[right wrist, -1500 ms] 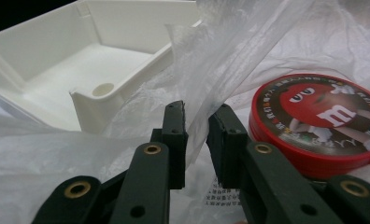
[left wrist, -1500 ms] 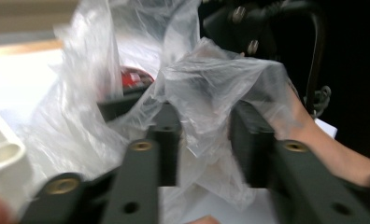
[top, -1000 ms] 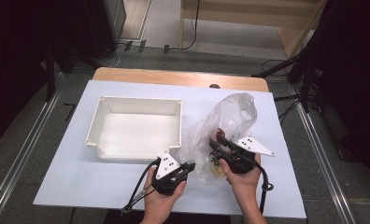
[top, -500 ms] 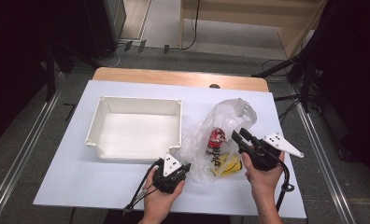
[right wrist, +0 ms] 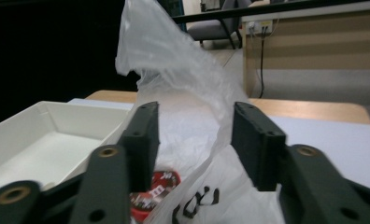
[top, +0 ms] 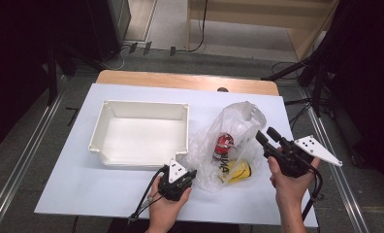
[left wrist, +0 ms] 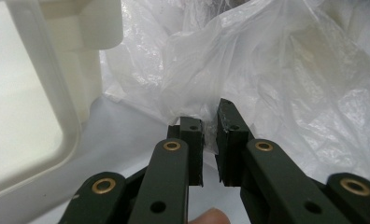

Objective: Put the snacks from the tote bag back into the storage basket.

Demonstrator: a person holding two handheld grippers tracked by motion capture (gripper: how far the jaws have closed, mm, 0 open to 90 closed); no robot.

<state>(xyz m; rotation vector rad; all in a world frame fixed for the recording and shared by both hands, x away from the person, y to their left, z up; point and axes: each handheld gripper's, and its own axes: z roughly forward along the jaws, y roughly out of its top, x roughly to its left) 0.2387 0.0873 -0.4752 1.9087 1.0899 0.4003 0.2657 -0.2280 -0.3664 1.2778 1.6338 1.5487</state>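
Dark room all round, wood along the far edge, white table [top: 107,204] underneath. Right of the middle, just beside the white tray [top: 103,127]: clear plastic bag [top: 238,121], mouth standing up toward the far edge.

Near the near edge: left gripper [top: 192,173], clenched on a fold of bag film at the bag's near left side, close to the tray's near right corner. Toward the right edge: right gripper [top: 264,134], lifted off the table, jaws released, having just been opening. Film rises between them in the right gripper view, pads apart from it.

Likely trouble from here:
- Thin film slipping out of the left pinch if pulled hard, or tearing at that one point.
- Bag collapsing over its contents with the right side let go, hiding the mouth.
- Red-topped can [top: 224,142] rolling inside and dragging the bag toward the right edge.
- Right jaws closing on film alone, or on two layers at once, and sealing the mouth instead of widening it.

Count: one tray, one bag, two grippers; inside the bag one red-topped can, one yellow item [top: 239,171], and some black print, hard to tell whether on the film or on a further thing.
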